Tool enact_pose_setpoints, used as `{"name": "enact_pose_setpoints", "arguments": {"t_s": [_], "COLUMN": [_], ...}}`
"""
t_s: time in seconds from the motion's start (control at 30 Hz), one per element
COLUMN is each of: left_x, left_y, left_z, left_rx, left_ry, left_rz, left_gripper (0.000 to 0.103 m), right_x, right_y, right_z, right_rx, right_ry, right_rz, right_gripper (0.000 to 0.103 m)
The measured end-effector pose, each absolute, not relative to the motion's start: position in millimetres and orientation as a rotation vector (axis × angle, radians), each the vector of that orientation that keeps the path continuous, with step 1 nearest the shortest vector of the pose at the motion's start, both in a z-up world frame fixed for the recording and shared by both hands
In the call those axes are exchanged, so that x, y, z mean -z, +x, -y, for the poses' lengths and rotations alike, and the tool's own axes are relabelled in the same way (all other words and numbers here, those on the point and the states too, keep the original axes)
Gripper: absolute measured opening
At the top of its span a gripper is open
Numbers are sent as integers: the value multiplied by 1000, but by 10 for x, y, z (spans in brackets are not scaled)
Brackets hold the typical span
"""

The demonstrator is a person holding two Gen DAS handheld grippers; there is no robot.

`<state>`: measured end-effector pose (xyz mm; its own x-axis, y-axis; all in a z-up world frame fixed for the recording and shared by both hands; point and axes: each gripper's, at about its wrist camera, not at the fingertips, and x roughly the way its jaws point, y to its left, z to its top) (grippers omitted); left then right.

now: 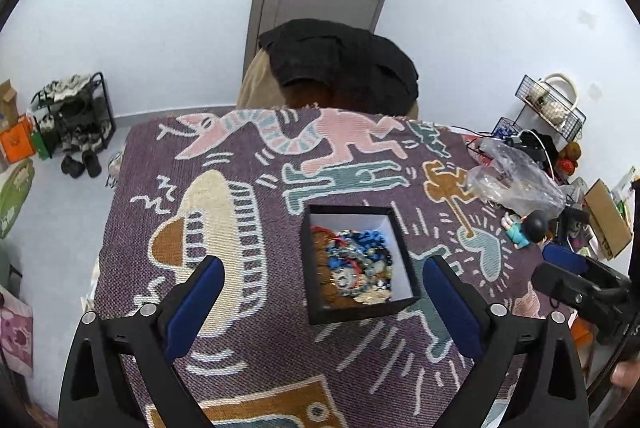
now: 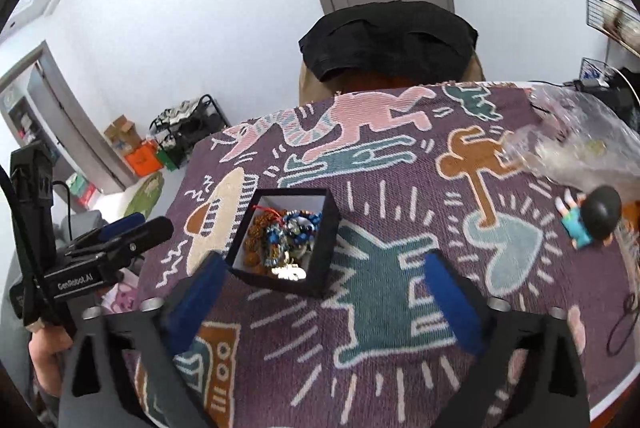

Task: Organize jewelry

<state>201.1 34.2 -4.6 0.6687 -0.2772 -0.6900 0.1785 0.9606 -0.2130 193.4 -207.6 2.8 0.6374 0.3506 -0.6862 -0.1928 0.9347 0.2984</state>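
Observation:
A black box with a white inside [image 1: 394, 228] stands open on the patterned purple cloth [image 1: 248, 316]. It holds a tangle of bead bracelets and necklaces [image 1: 356, 268], blue, brown and gold. My left gripper [image 1: 322, 274] is open and empty, just in front of the box, its fingers either side of it. The box also shows in the right wrist view [image 2: 326, 240] with the jewelry [image 2: 284, 240] inside. My right gripper [image 2: 322, 270] is open and empty, with its left finger [image 2: 200, 288] by the box's near left corner.
A crumpled clear plastic bag [image 1: 516, 180] and a small doll with a dark head [image 1: 524, 228] lie at the cloth's right side. A chair with a black garment [image 1: 344, 60] stands behind the table. Clutter and a wire basket [image 1: 552, 104] sit at far right.

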Motion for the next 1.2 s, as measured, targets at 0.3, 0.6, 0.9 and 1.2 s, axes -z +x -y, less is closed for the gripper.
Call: {"name": "enact_pose_setpoints", "arguments": {"t_s": [0.3,0.6,0.9,1.2], "left_x": [14,-116,-181,-63], "left_y": [1728,1321,878,482], "left_z": [13,175,228,125], "left_rx": [259,249,234,199], "left_ry": [-44,-37,-39,-72], "left_rz": [-754,-678,-610,-552], "left_gripper": [103,103,103,103], "right_x": [-13,-95,-122,10], "right_y": [1610,1307,902,557], "right_z": [2435,2629,2834,2946], "right_rx": [-219,-196,-181,-214], "right_ry": [235,213,134,148], "right_rz": [-767,-704,-661,-649], "right_gripper": [103,103,103,103]}}
